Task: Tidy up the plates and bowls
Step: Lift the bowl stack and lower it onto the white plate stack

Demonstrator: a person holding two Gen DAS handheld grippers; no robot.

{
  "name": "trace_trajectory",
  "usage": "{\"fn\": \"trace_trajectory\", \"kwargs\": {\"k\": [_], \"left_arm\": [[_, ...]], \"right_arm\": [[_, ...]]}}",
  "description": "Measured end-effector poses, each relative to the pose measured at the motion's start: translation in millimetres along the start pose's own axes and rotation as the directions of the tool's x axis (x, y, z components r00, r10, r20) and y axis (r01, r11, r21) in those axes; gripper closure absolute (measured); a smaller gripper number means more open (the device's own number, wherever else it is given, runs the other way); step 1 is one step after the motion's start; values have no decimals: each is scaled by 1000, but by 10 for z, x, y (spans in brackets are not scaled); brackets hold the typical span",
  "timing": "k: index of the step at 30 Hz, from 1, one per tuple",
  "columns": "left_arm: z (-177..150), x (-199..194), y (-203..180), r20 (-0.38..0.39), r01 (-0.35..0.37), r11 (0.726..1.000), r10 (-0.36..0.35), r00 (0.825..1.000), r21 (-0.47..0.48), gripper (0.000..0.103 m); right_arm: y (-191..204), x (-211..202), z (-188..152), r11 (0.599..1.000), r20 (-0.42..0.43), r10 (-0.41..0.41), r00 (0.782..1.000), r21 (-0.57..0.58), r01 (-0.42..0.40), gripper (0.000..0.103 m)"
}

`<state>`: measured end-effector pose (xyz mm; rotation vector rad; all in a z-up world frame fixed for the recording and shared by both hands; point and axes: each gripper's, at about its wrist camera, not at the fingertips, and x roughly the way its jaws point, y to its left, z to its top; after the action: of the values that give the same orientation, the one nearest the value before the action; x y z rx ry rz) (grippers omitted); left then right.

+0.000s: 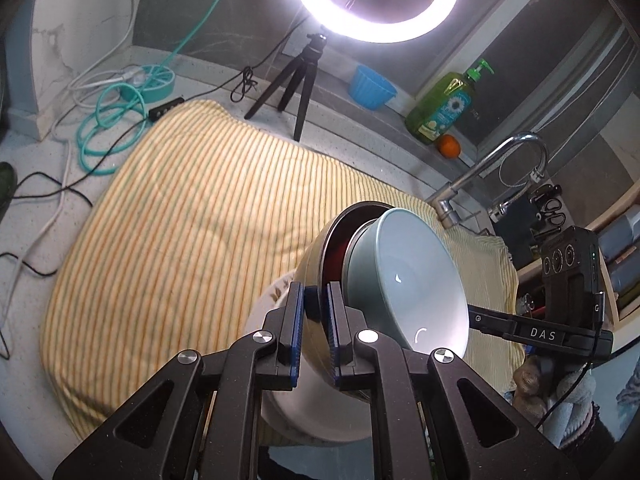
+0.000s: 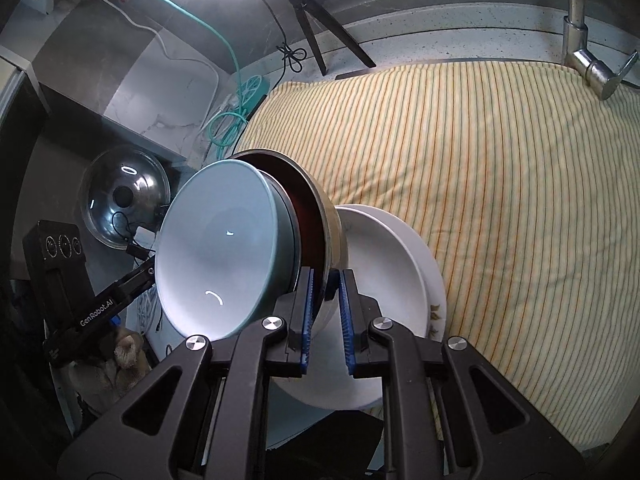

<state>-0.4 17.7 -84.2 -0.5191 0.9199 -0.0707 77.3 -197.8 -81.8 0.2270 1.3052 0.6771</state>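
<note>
Both hand-held grippers, left [image 1: 316,330] and right [image 2: 325,314], pinched the metal bowl [image 2: 334,220] rim; teal bowl [image 2: 218,250] nested inside, over white plates [image 2: 384,264]. I judged: lower level, release together.

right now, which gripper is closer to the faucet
Right. The right gripper grips the bowl stack on the side toward the faucet; the left gripper grips the opposite rim, farther away.
</note>
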Motion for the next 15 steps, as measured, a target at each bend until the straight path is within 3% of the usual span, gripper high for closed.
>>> {"fn": "trace_trajectory", "kwargs": {"k": [15], "left_arm": [[-276,184,-7,-72,-22,999,19,997,-34,94]], "right_arm": [[-129,19,-211,1000,-28,-26,999,1,26,89]]}}
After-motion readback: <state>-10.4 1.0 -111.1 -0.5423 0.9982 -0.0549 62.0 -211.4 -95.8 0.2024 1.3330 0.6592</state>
